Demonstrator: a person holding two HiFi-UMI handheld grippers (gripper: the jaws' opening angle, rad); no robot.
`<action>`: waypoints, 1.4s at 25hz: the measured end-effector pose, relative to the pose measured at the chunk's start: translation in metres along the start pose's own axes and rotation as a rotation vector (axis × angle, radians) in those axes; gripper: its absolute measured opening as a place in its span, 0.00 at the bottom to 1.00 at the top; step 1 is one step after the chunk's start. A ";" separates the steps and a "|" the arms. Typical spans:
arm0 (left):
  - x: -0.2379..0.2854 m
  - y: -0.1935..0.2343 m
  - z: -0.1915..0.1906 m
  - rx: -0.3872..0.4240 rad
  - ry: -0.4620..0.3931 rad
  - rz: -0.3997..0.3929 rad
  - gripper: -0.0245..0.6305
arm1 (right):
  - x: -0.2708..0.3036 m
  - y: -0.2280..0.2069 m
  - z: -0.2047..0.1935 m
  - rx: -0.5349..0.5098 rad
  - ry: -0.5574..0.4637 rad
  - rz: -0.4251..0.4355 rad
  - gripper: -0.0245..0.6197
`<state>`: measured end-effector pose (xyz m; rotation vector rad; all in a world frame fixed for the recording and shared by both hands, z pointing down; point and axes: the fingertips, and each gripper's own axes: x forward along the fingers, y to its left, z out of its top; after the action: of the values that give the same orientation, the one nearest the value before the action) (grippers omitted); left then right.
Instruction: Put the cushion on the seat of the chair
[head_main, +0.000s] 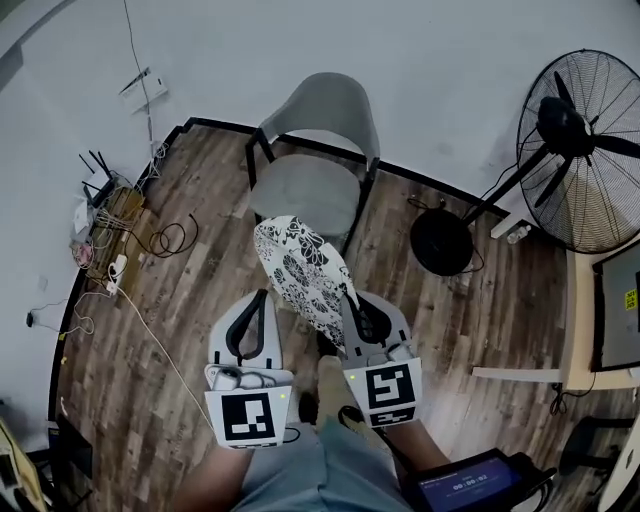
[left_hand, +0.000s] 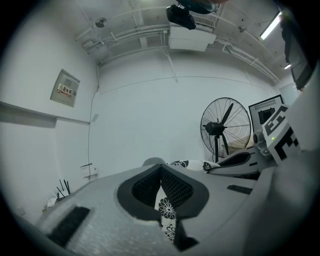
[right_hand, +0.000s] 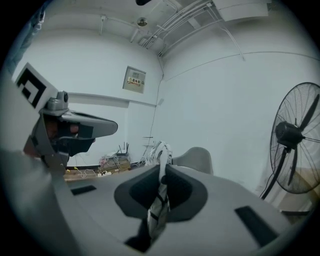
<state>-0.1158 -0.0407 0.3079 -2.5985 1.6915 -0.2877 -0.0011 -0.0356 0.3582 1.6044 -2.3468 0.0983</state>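
My right claw (right_hand: 163, 170) is pressed together on a thin fold of the cushion (head_main: 300, 270), the cloth running up through the slit and out past the tips. My left claw (left_hand: 161, 172) is also pressed together, with patterned cloth showing in the gap behind its pads, so I judge it has an edge as well, on a slighter bite. The cushion hangs on edge between the two, tilted, over the wooden floor (head_main: 200, 330) and short of the chair (head_main: 322, 115), whose grey seat (head_main: 305, 195) stands bare just beyond it. What worries me is how little cloth each claw holds. A quick swing toward the seat could tug the fold out and drop the cushion on the boards. If one claw lets go before the other, it will pivot and hang from one corner. Arriving upright like this, it could catch the front rim or an arm and slide off, so I think it needs laying flat before either claw parts.
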 end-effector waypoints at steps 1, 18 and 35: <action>0.012 0.002 -0.002 0.003 0.010 0.003 0.04 | 0.009 -0.005 0.000 -0.010 0.002 0.005 0.06; 0.194 0.036 0.035 0.066 0.031 0.055 0.04 | 0.172 -0.107 0.034 -0.031 0.014 0.083 0.06; 0.267 0.090 0.047 0.044 -0.013 0.142 0.04 | 0.264 -0.146 0.068 -0.019 -0.026 0.093 0.06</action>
<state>-0.0845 -0.3242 0.2878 -2.4287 1.8323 -0.2982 0.0315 -0.3438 0.3511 1.4965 -2.4346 0.0758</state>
